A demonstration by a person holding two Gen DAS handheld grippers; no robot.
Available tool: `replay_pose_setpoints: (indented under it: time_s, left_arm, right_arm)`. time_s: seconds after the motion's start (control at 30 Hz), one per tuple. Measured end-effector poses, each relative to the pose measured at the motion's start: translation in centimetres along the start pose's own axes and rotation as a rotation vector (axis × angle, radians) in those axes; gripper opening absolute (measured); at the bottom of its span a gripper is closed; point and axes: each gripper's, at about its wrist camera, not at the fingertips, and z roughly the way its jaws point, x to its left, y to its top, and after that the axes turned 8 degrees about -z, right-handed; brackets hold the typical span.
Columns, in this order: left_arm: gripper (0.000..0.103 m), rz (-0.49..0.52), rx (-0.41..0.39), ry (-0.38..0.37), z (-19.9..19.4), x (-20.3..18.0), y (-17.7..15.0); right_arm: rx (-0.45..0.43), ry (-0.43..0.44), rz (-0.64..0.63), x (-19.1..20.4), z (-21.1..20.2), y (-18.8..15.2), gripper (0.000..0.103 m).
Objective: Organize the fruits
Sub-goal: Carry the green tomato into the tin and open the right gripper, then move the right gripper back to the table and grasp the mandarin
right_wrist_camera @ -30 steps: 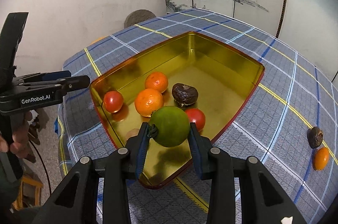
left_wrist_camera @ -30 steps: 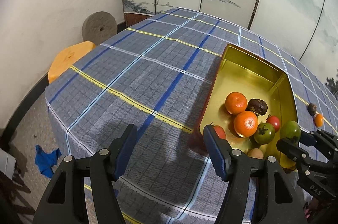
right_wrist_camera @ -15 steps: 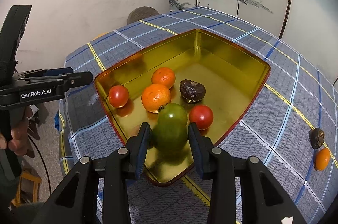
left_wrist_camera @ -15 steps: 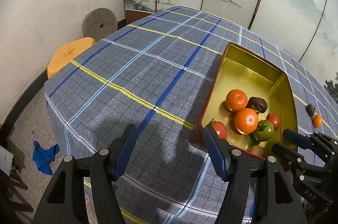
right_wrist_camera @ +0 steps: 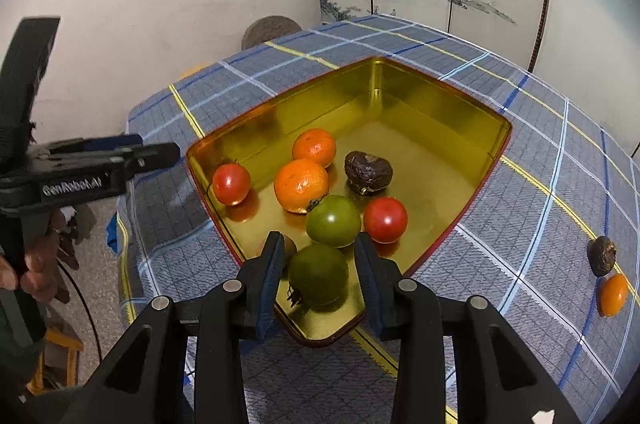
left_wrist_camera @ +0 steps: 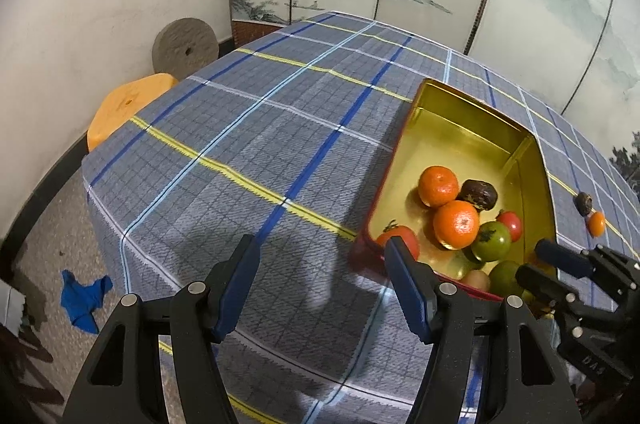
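Left wrist view: the left tongs [left_wrist_camera: 322, 284] hang with jaws wide apart above the desk with its blue-grey checked cloth [left_wrist_camera: 248, 159], holding nothing. Just beside their right finger sits the gold rectangular tin tray with a red outer wall [left_wrist_camera: 472, 127], which carries two orange mandarins [left_wrist_camera: 456, 224], a dark wrinkled fruit [left_wrist_camera: 478, 195], red tomatoes and green ones. The right tongs [left_wrist_camera: 548, 264] show at the tray's near right corner. Right wrist view: the right tongs [right_wrist_camera: 316, 276] stand with jaws apart on either side of a dark green round tomato [right_wrist_camera: 318, 274] that lies on the tray floor [right_wrist_camera: 420, 159] near its front corner; whether the pads touch it I cannot tell. Beyond it lies a lighter green tomato [right_wrist_camera: 333, 220], touching a mandarin. Well apart on the cloth lie a small orange fruit [right_wrist_camera: 612, 294] and another dark wrinkled fruit [right_wrist_camera: 601, 256].
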Motion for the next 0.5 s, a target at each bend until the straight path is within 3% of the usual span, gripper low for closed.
replay_pose_setpoints:
  time_s: [0.23,0.5]
  left_arm:
    - [0.066,0.042,-0.004,-0.038,-0.3,-2.8,0.2]
    - [0.066,0.112,0.006,-0.092,-0.1,-6.8,0.3]
  right_arm:
    - [-0.053,-0.070,0.069,-3.3,-3.0,-0.9,0.039]
    - [-0.031,-0.280,0.252,-12.7,-6.3,-5.2,0.040]
